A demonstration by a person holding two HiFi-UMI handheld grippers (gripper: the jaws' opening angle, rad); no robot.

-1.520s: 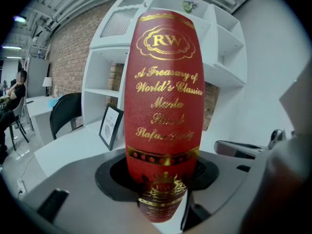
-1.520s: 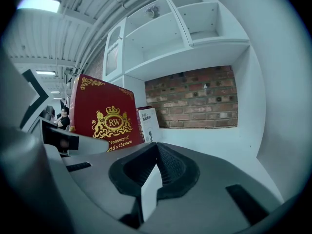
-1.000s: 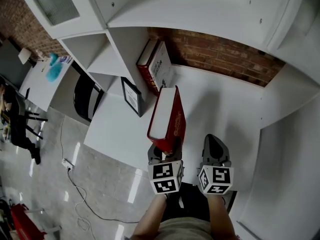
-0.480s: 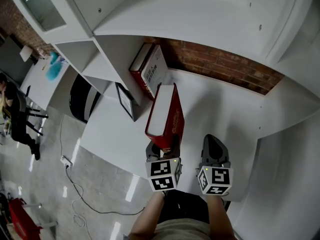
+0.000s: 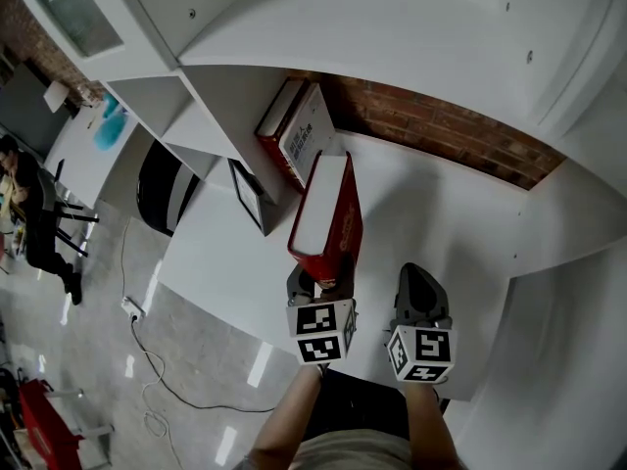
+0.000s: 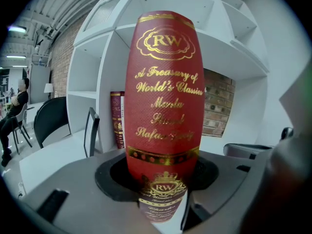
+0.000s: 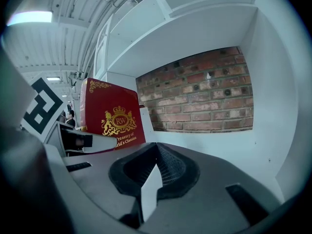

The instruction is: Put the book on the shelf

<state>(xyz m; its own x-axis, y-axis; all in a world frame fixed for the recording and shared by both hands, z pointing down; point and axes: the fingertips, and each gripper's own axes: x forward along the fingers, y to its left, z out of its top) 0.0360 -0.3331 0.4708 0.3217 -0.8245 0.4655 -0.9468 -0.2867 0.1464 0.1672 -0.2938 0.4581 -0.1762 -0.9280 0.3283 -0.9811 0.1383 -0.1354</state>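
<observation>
My left gripper [image 5: 321, 284] is shut on a thick red book [image 5: 331, 225] with gold lettering, gripping its near end. The book's spine [image 6: 165, 91] faces the left gripper view and fills its middle. The book stands on edge over the white shelf board [image 5: 441, 213], its far end beside two books [image 5: 299, 137] that lean against the shelf's left wall. My right gripper [image 5: 419, 277] hovers to the right of the book, shut and empty. From the right gripper view the red cover [image 7: 111, 115] shows at the left, with the right gripper [image 7: 156, 168] aimed at the brick back wall [image 7: 200, 91].
A black picture frame [image 5: 250, 196] stands left of the book at the shelf's outer corner. The shelf's right wall [image 5: 558, 262] closes the bay. A black chair [image 5: 162, 186], a floor cable [image 5: 147, 360] and a seated person [image 5: 24, 213] lie to the left.
Both grippers have moved a little forward into the shelf bay. The red book, still held, has its far end closer beside the leaning books.
</observation>
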